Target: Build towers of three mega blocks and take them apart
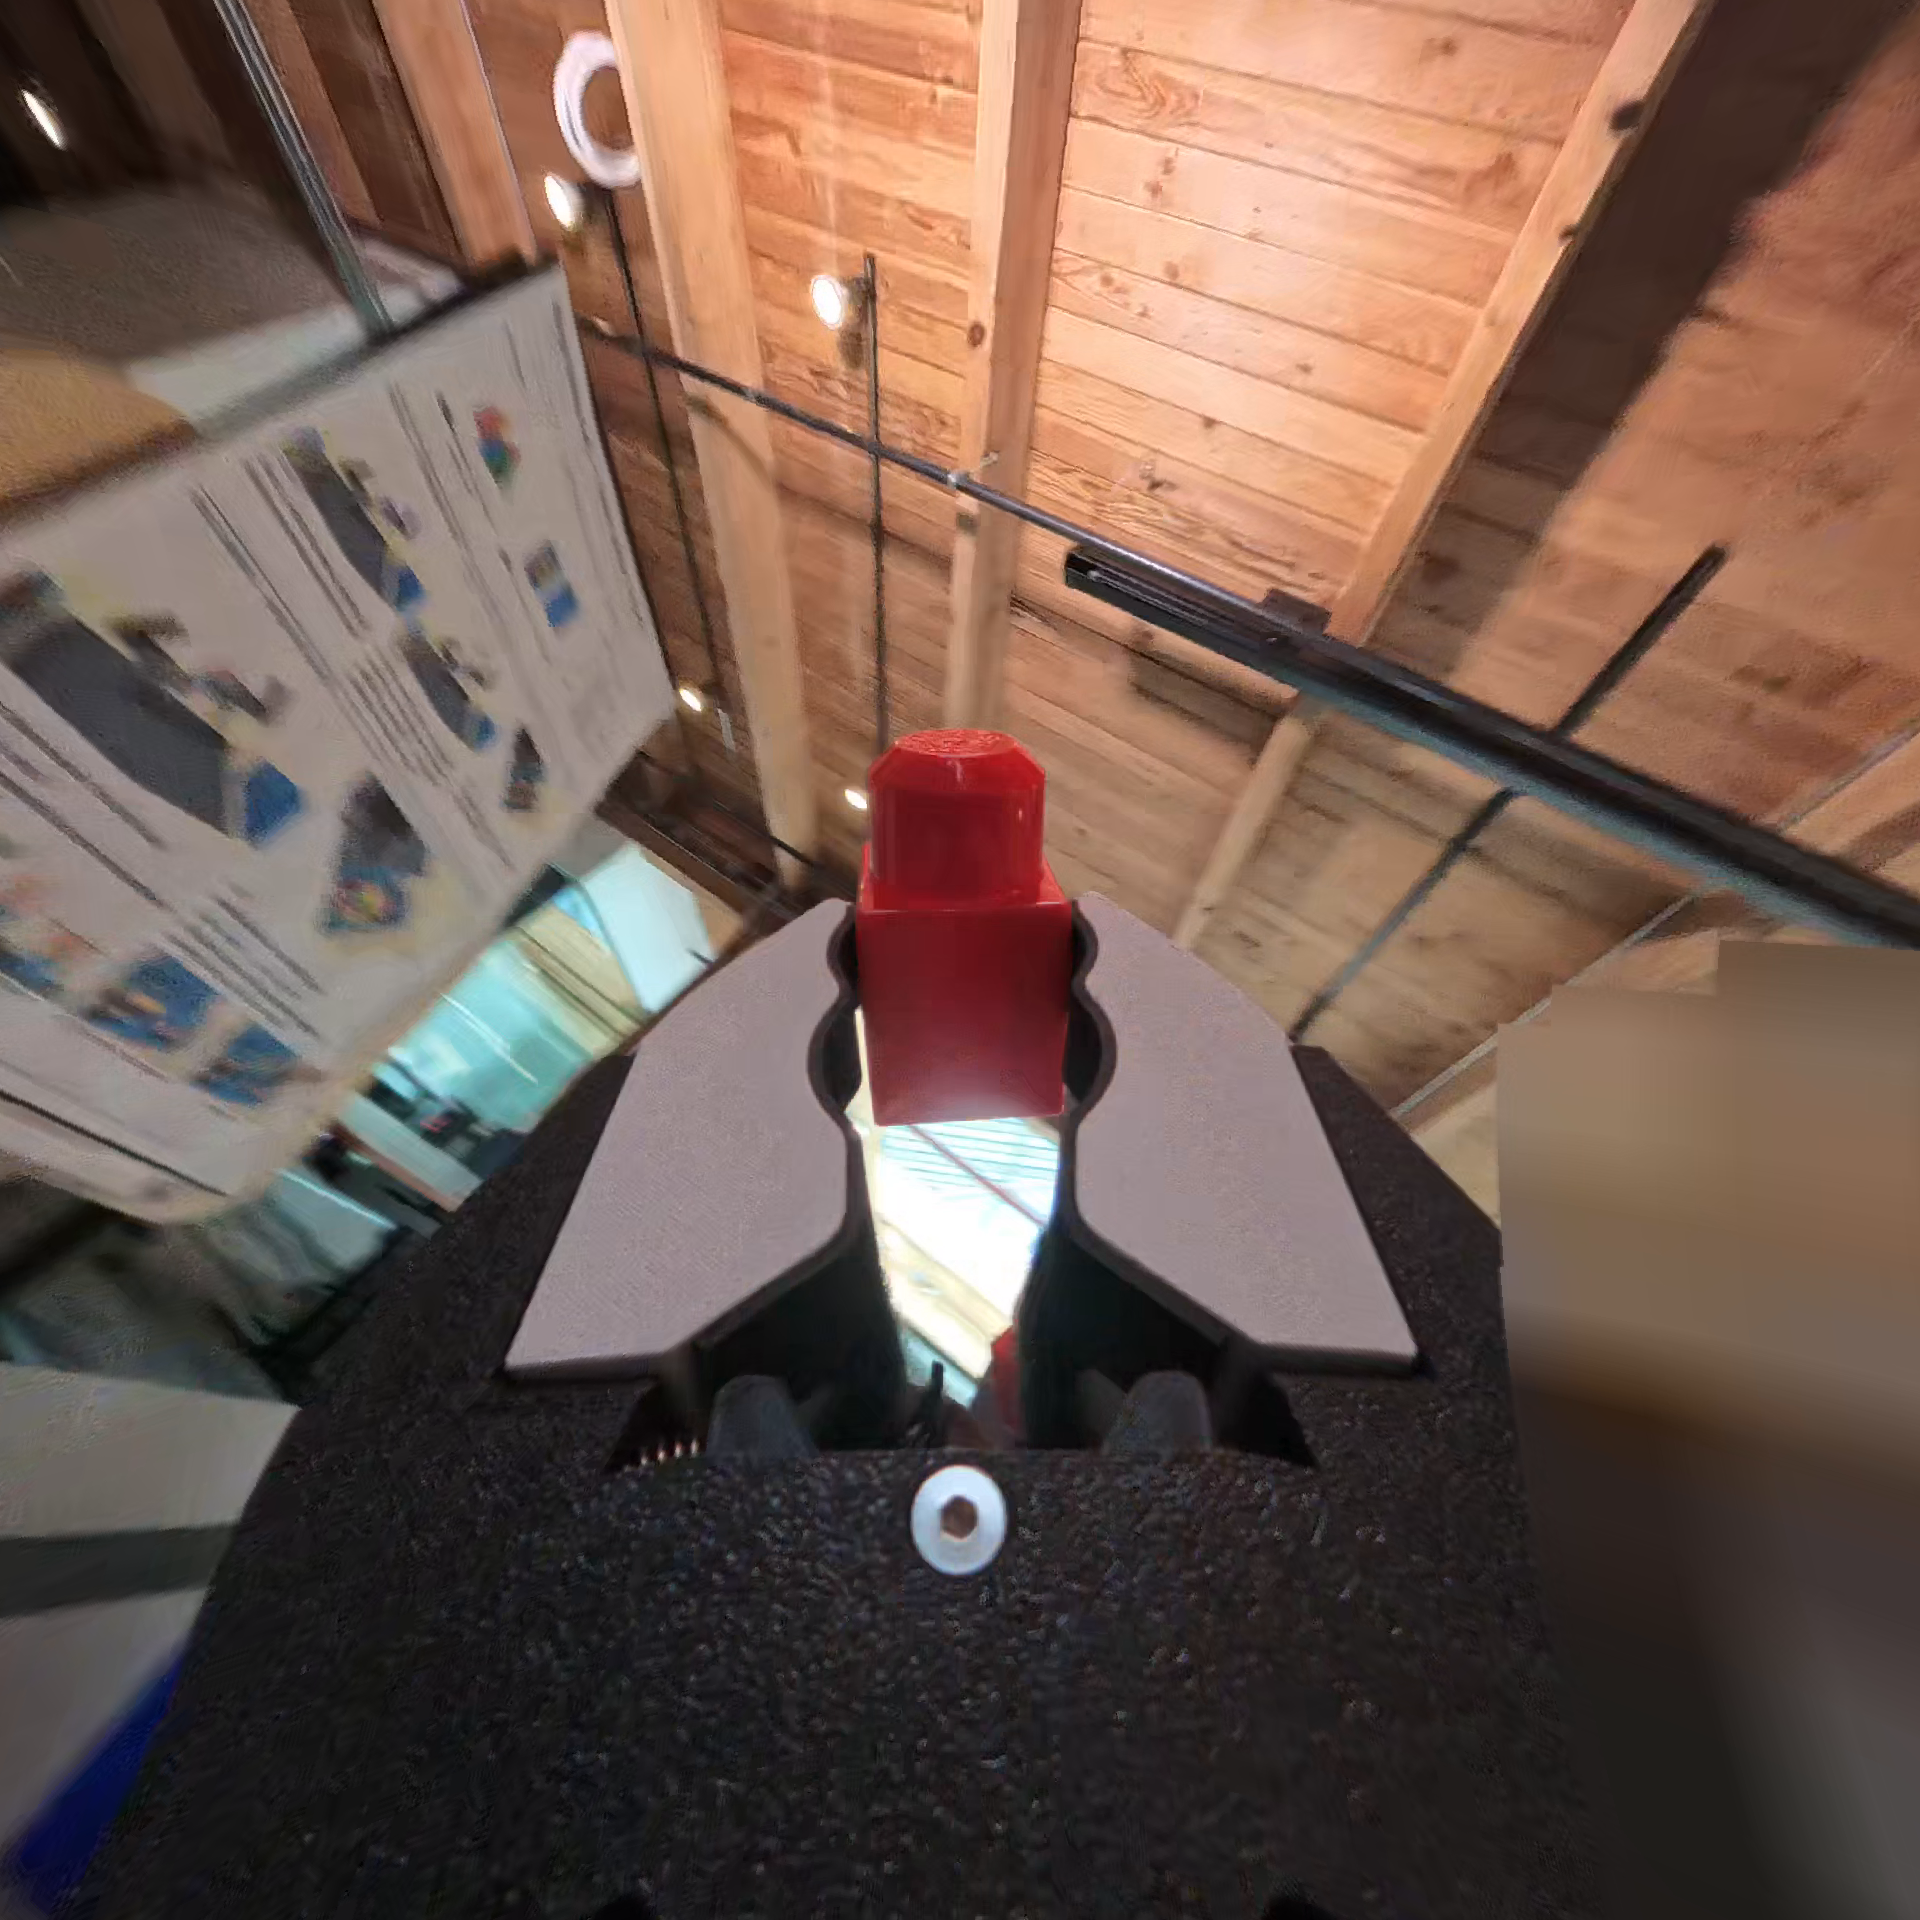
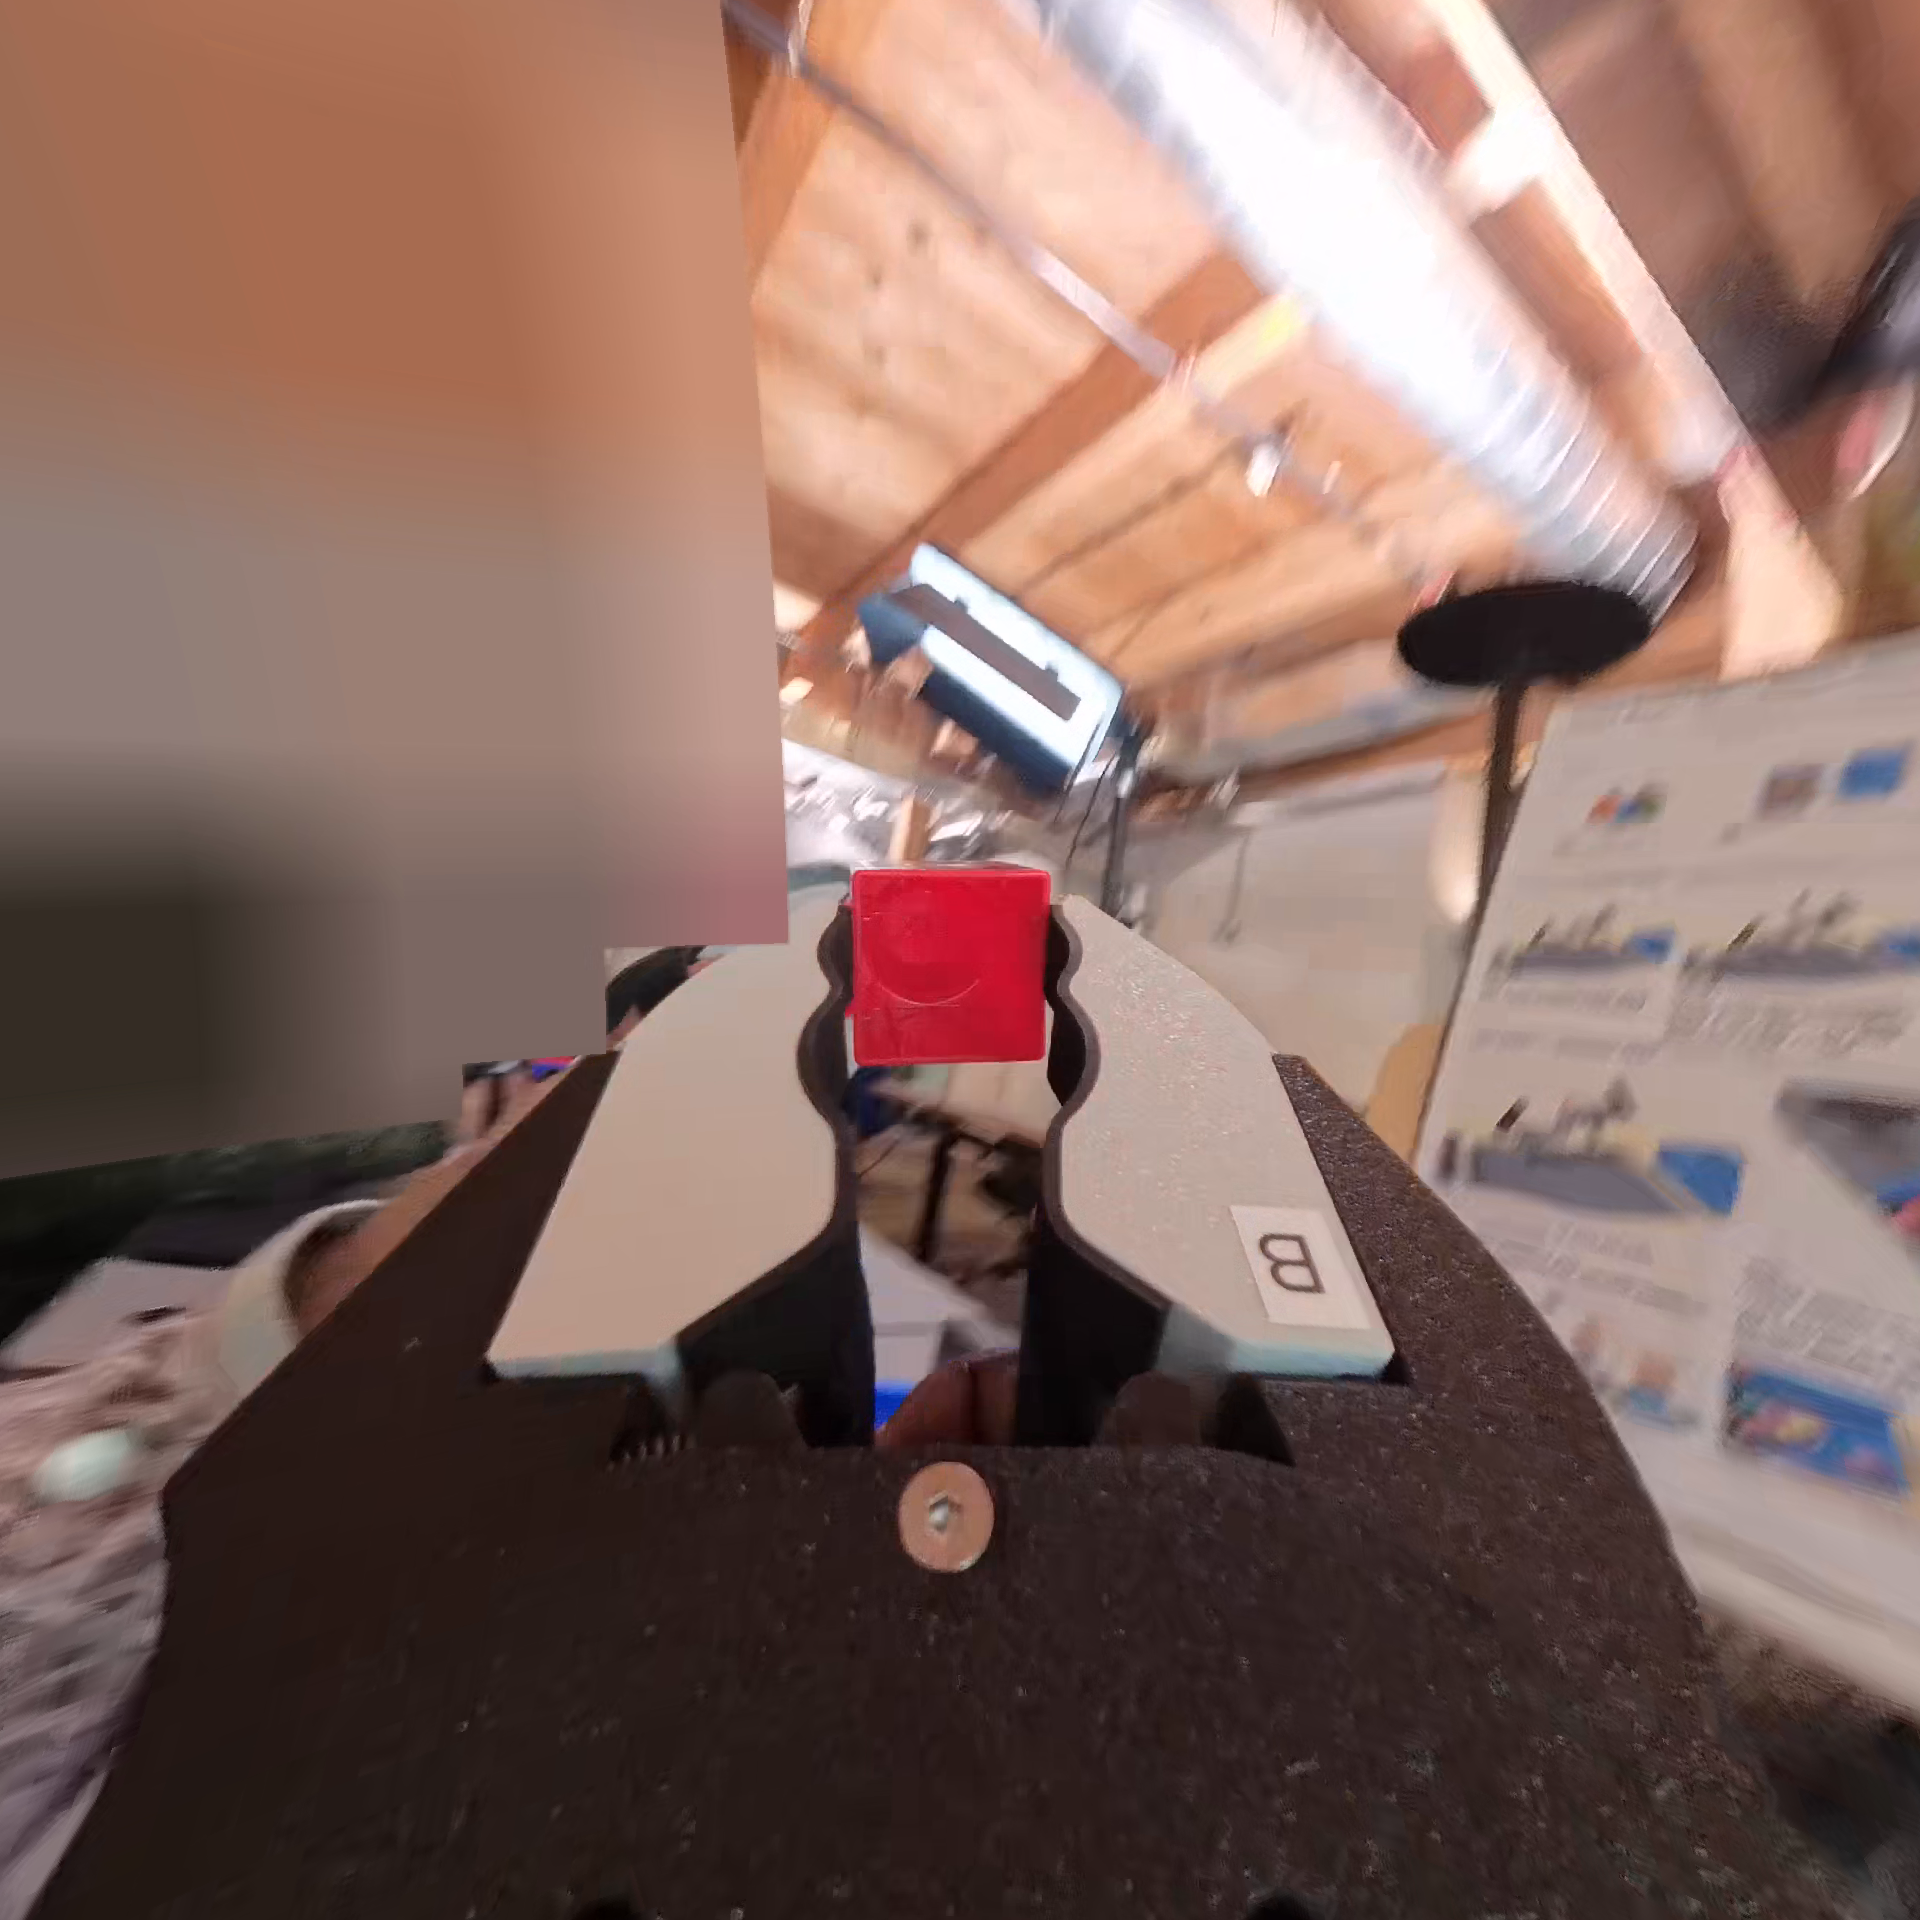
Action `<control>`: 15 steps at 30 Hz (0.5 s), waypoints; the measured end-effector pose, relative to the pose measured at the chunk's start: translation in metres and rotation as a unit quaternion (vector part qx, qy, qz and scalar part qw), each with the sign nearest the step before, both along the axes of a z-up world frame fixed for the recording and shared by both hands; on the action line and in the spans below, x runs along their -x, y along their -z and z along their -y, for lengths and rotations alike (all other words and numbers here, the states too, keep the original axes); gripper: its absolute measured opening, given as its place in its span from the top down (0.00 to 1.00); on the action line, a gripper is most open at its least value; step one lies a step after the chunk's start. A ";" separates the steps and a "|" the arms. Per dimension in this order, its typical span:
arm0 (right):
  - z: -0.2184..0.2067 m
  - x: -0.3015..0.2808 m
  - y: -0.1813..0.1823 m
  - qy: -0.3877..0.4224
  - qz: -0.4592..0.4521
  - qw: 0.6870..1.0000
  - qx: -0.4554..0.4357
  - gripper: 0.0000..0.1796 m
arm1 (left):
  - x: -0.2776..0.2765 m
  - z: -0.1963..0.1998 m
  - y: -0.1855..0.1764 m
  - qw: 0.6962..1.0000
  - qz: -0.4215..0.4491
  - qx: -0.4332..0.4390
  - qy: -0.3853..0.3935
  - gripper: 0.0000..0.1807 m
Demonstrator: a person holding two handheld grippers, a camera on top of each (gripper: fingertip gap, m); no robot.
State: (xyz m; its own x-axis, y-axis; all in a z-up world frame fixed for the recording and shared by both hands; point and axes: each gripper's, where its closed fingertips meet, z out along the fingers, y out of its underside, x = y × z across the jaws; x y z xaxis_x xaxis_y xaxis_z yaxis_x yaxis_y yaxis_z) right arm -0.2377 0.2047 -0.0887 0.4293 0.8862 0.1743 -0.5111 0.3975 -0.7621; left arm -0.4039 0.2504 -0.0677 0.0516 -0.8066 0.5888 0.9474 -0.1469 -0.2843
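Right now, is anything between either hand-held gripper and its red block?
No. The left hand-held gripper is shut on a red block, stud pointing away. The right hand-held gripper is shut on another red block. Neither view shows the other block.

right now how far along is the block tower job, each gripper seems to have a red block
Done: no finished tower shows in either view. In hand: the left gripper is shut on a red block, stud pointing away; the right gripper is shut on another red block. Left: joining them and adding a third; both cameras face the wooden ceiling.
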 end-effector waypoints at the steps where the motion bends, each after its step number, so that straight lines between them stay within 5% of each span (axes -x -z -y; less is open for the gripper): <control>1: 0.010 0.001 -0.003 0.028 -0.007 0.999 -0.045 0.81 | -0.018 0.003 -0.004 0.999 0.018 0.000 0.052 0.80; 6: 0.048 0.005 -0.013 0.160 0.020 0.961 -0.226 0.81 | -0.099 0.019 -0.011 0.978 0.026 0.016 0.208 0.80; 15: 0.055 0.001 -0.018 0.236 0.013 0.931 -0.277 0.81 | -0.138 0.046 -0.021 0.954 0.096 0.005 0.283 0.80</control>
